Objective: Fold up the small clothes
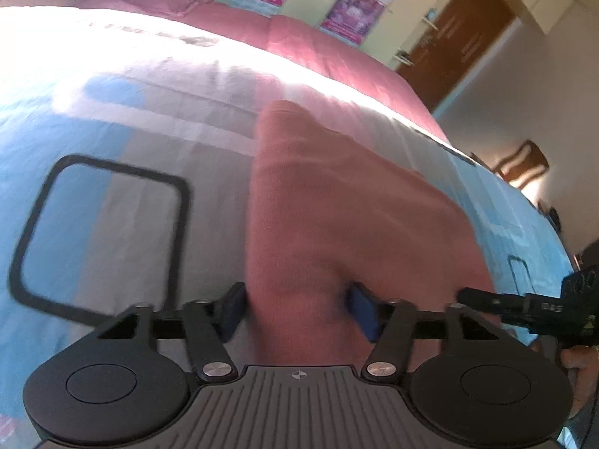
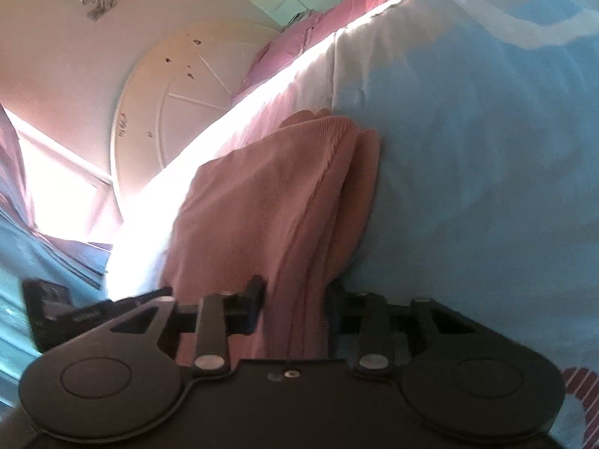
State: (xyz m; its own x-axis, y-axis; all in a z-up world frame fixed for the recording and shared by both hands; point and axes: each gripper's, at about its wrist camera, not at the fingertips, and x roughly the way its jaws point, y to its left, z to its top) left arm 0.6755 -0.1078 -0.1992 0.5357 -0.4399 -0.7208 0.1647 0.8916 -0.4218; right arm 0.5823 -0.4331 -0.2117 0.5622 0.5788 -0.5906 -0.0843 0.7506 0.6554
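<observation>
Two grippers share one salmon-pink knit garment (image 1: pixel 337 202), which lies on a blue, grey and white bedspread (image 1: pixel 112 142) and is gathered up at its near end. From the left wrist view, the left gripper (image 1: pixel 295 310) has a thick bunch of that cloth between its blue pads (image 1: pixel 361 312); the fabric fills the gap from pad to pad, so I judge it clenched on the garment, though blur softens the contact. At the right edge the black tip of the other tool (image 1: pixel 524 307) reaches toward the same cloth. From the right wrist view, the right gripper (image 2: pixel 295 307) grasps a narrower fold of the ribbed garment (image 2: pixel 269 194), which rises from between its fingers and drapes over the bedspread (image 2: pixel 468 142) toward a bright sunlit strip. The knit looks light, soft and limp, with no stiffness to keep a crease; it will sag and stretch wherever it hangs free. Grasping it at corners or along a hem, with both holds well apart and the cloth kept taut, should give a cleaner fold than pinching bunched layers in the middle.
</observation>
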